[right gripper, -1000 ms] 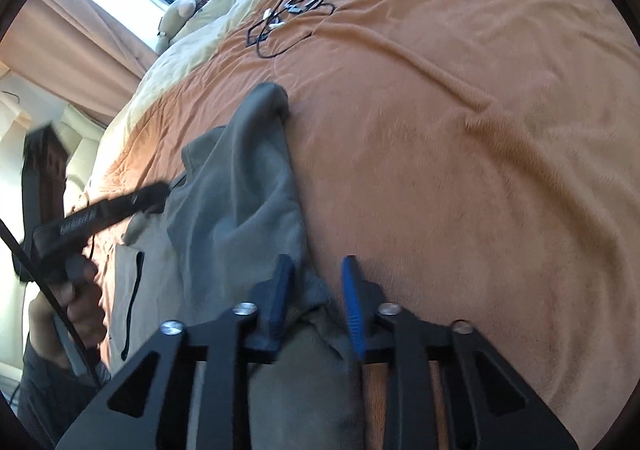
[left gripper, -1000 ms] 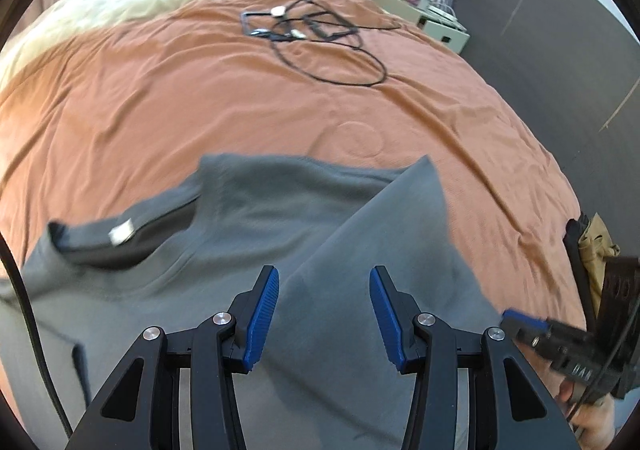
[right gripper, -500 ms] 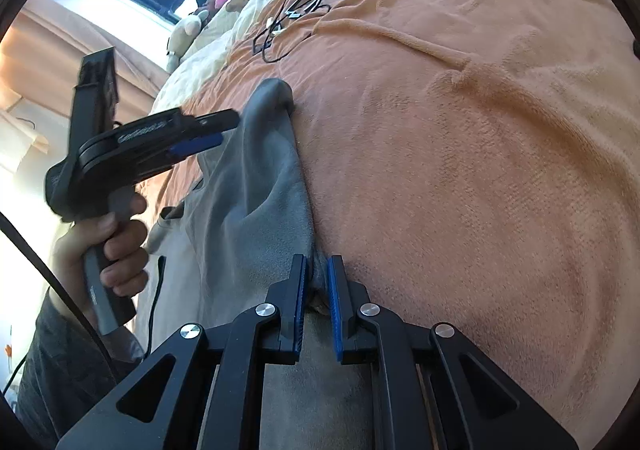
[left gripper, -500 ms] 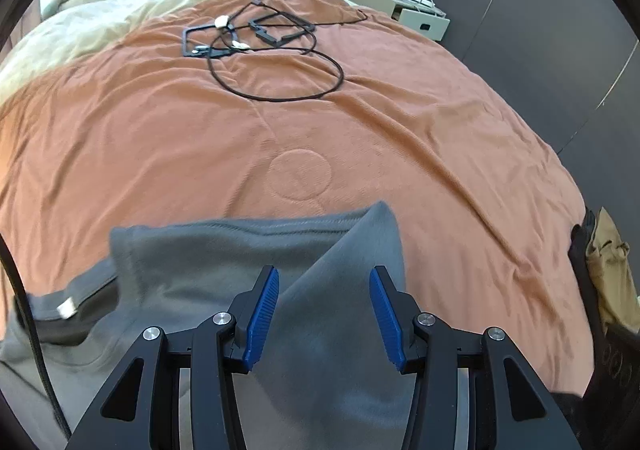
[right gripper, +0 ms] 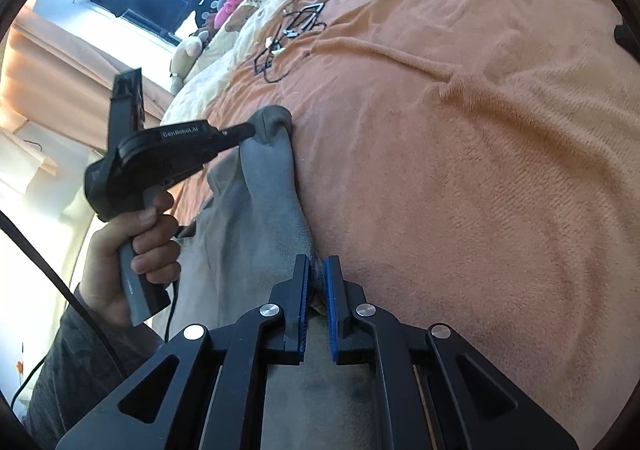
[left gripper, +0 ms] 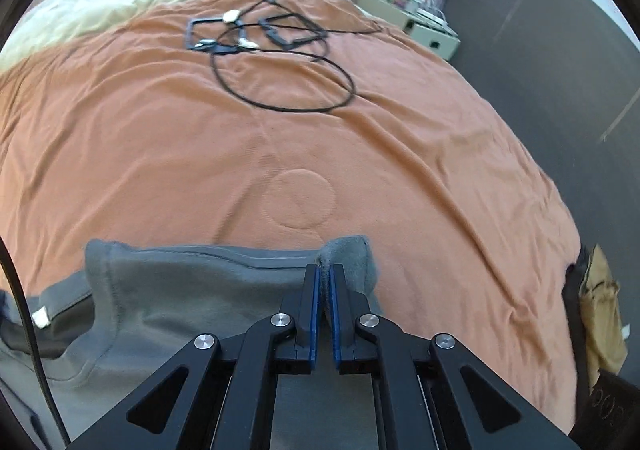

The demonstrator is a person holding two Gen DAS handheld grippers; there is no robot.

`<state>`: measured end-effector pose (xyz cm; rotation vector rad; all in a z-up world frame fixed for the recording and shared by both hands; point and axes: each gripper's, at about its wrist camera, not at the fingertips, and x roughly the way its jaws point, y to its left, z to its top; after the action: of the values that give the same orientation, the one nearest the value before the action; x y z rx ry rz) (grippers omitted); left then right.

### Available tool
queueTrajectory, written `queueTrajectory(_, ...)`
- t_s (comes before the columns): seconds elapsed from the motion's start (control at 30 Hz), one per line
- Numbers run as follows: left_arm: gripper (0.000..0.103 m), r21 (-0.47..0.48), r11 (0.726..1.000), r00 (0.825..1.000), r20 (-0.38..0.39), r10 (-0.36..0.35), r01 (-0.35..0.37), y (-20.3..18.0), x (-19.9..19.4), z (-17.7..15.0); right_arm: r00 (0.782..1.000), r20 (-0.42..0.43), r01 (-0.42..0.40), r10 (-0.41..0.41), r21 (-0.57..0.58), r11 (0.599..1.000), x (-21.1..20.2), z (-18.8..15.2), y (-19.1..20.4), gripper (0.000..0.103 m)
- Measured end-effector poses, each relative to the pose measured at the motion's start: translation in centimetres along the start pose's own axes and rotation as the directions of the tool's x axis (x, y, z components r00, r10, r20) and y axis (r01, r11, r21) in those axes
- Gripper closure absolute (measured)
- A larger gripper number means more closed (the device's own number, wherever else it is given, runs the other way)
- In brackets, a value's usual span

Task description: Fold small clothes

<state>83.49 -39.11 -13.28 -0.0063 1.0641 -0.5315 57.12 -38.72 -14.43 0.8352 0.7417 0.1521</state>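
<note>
Soft, limp grey shirt (left gripper: 192, 290) (light fleece, likely): both hand-held grippers, left (left gripper: 324, 270) and right (right gripper: 316, 262), pinch its folded edge.

Orange blanket (left gripper: 160, 153); black cable tangle (left gripper: 276, 61) on it; bedside cabinet (left gripper: 412, 23) beyond.

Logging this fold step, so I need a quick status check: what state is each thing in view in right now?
Left gripper: shut on the grey garment's far corner.
Right gripper: shut on the garment's near edge.
Grey garment: partly folded, lying on the blanket, pinched at two points.
Orange blanket: spread over the bed, lightly wrinkled.
Black cable: loosely coiled on the blanket, untouched.
</note>
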Motion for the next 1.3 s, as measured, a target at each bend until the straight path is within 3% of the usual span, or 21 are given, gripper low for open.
queueTrajectory(0.17,0.097,0.051,0.999,1.000,-0.019,0.014,-0.013,-0.5,0.2,-0.3,1.000,0.009,0.004,-0.004,-0.001,1.000,-0.2,-0.1,0.2,0.099)
queueTrajectory(0.4,0.097,0.082,0.994,0.997,-0.049,-0.063,0.067,-1.7,1.8,-0.2,1.000,0.030,0.003,-0.005,0.052,0.999,-1.1,-1.1,-0.9,0.103)
queueTrajectory(0.5,0.097,0.102,0.993,0.998,-0.050,-0.049,0.054,-2.4,2.9,0.0,1.000,0.022,-0.011,0.009,0.079,0.997,-1.2,-1.7,-1.6,0.103)
queueTrajectory(0.9,0.098,0.069,0.992,0.995,-0.014,-0.103,0.103,-3.0,3.7,2.5,1.000,0.004,0.023,-0.023,0.077,0.997,-2.6,-1.5,-1.9,0.103)
queueTrajectory(0.97,0.097,0.101,0.993,0.997,-0.037,-0.063,0.067,-3.6,3.4,2.5,0.999,-0.009,0.042,-0.042,0.059,0.997,-2.4,-1.3,-1.3,0.103)
queueTrajectory(1.07,0.078,0.137,0.990,0.997,-0.071,-0.032,0.042,-3.4,2.7,1.9,0.998,-0.034,0.059,-0.058,0.022,0.998,-1.7,-0.8,-0.3,0.103)
queueTrajectory(1.17,0.056,0.130,0.991,0.999,-0.044,-0.011,0.017,-2.0,0.8,0.7,0.995,-0.061,0.077,-0.078,-0.021,0.997,-0.9,-0.3,0.9,0.103)
queueTrajectory(1.2,0.052,0.128,0.992,0.999,-0.040,0.004,0.001,-1.5,0.2,0.3,0.994,-0.064,0.086,-0.088,-0.037,0.996,-0.8,-0.2,1.2,0.103)
queueTrajectory(1.3,0.051,0.122,0.992,0.999,-0.037,0.032,-0.027,0.1,-1.7,-0.9,0.991,-0.075,0.108,-0.114,-0.072,0.992,-0.4,0.1,1.9,0.102)
